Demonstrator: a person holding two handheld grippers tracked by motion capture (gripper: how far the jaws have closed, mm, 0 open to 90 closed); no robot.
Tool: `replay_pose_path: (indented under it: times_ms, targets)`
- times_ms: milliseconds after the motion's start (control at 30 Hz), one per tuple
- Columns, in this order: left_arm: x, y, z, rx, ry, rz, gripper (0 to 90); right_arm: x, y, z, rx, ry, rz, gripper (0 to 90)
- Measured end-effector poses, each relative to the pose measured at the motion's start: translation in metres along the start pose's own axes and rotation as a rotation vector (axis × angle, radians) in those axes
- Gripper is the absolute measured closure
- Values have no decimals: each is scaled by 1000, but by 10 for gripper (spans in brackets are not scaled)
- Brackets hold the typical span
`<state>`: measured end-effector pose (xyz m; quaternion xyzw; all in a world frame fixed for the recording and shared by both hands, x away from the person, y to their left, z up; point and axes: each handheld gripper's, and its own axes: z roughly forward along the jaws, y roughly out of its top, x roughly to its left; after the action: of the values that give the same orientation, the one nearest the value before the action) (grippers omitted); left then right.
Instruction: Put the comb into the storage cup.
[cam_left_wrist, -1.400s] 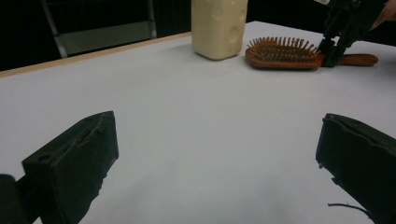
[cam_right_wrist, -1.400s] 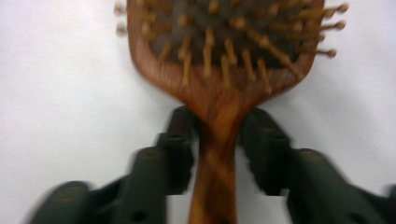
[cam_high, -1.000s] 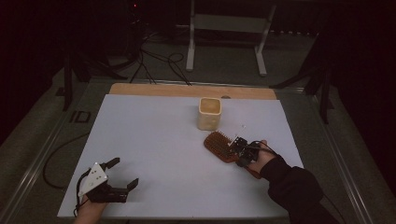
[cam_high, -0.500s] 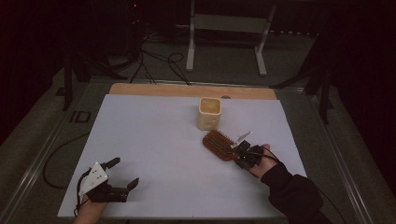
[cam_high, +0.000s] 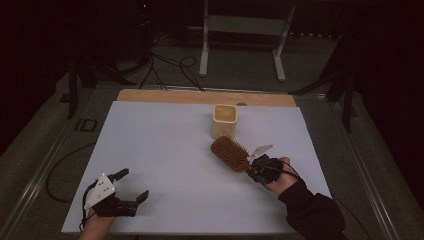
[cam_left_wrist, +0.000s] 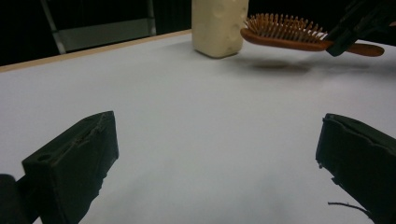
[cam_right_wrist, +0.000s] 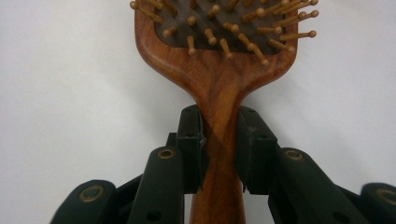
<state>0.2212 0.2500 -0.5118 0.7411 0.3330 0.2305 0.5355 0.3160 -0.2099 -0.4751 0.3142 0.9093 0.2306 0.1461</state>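
A wooden hairbrush (cam_high: 230, 151) with peg bristles facing up hangs just above the white tabletop (cam_high: 165, 145), casting a shadow below it. My right gripper (cam_high: 253, 170) is shut on its handle (cam_right_wrist: 219, 140), one jaw on each side of the neck. The brush head (cam_left_wrist: 282, 32) reaches toward a cream square cup (cam_high: 225, 120) standing upright behind it. Near the front left corner my left gripper (cam_high: 131, 185) rests low over the table, jaws wide apart with nothing between them (cam_left_wrist: 215, 158).
A strip of bare wood (cam_high: 200, 96) runs along the table's far edge. Beyond it stand a metal frame (cam_high: 240, 30) and loose cables (cam_high: 170, 65) on the dark floor. A cable (cam_high: 60, 170) trails off the table's left side.
My right gripper has lifted the hairbrush off the table and turned it bristles-up, shifting slightly back and left. The left gripper has stayed put.
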Motion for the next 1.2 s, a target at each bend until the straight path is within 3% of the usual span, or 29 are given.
replay_pose_path:
  times_ms: [67,133,567,733,900,1100,1200]
  targets:
    - [0,1,0,-5,-3,-2,0,1,0,-2,-24,11,8,732]
    - [0,1,0,-6,-1,-7,0,5,-2,-6,-81,17,22,733]
    - [-5,11,3,-18,-23,-37,0,16,-4,-13,-220,28,33,732]
    - [-6,28,6,-27,-57,-90,0,19,-3,-15,-253,26,22,732]
    - [-6,54,16,-1,-50,-119,0,22,-1,-20,-292,17,11,733]
    - [-4,85,34,20,-119,-223,0,25,0,-24,-318,6,1,732]
    - [-7,96,43,16,-135,-245,0,26,-1,-25,-323,5,2,732]
